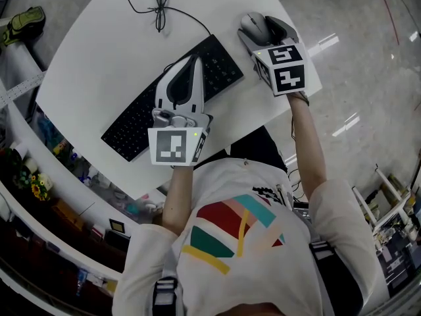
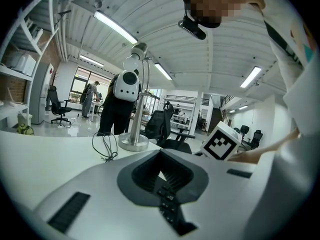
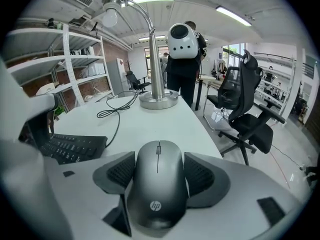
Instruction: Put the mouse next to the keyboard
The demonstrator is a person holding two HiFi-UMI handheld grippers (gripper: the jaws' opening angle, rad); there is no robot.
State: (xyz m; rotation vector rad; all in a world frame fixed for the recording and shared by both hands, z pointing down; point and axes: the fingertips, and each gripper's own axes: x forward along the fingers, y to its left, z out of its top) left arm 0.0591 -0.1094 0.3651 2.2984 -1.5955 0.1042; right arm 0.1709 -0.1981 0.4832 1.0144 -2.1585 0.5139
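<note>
A grey HP mouse (image 3: 157,184) sits between the ribbed pads of my right gripper (image 3: 158,168), which press on both its sides. The head view puts the mouse (image 1: 252,24) and right gripper (image 1: 260,27) over the white table's (image 1: 92,51) right edge, just right of the black keyboard (image 1: 130,129). In the right gripper view the keyboard (image 3: 70,146) lies to the left. My left gripper (image 1: 192,62) hovers above the keyboard's middle, its fingers drawn together to a point. In the left gripper view its jaws (image 2: 161,178) meet with nothing between them.
A black cable (image 1: 158,5) coils on the table behind the keyboard. A lamp base (image 3: 158,100) stands at the table's far end. An office chair (image 3: 247,119) stands off the table's right side, and a person with a white backpack (image 3: 182,44) stands beyond the lamp.
</note>
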